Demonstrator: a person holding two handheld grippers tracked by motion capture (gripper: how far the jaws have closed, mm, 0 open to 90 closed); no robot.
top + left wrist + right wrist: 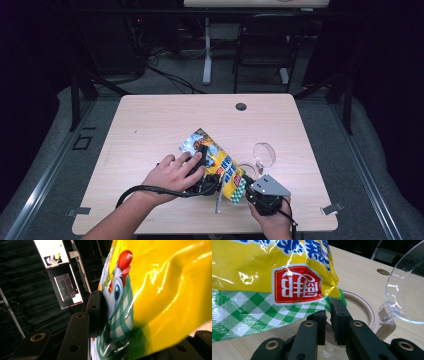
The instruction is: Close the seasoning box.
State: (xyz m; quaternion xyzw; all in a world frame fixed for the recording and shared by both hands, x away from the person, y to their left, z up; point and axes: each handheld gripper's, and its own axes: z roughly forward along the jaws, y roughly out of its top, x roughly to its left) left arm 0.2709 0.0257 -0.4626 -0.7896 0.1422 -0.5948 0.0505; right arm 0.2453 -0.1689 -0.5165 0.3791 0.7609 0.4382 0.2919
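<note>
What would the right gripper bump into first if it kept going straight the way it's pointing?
Probably the snack bag: the right gripper already has the bag's checked corner between its jaws. Behind that corner sits a beige ring-shaped holder, though depth is unclear.

L tool [140,315], R tool [329,315]: jaws clamped.

Black grippers [235,187] — trailing cables, grey plate

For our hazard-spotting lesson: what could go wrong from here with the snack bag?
1. The right gripper has only the checked corner of the shiny yellow foil snack bag between its jaws; it could slip out.
2. The clear round plastic lid stands tilted close beside the bag; a tug might knock it.
</note>
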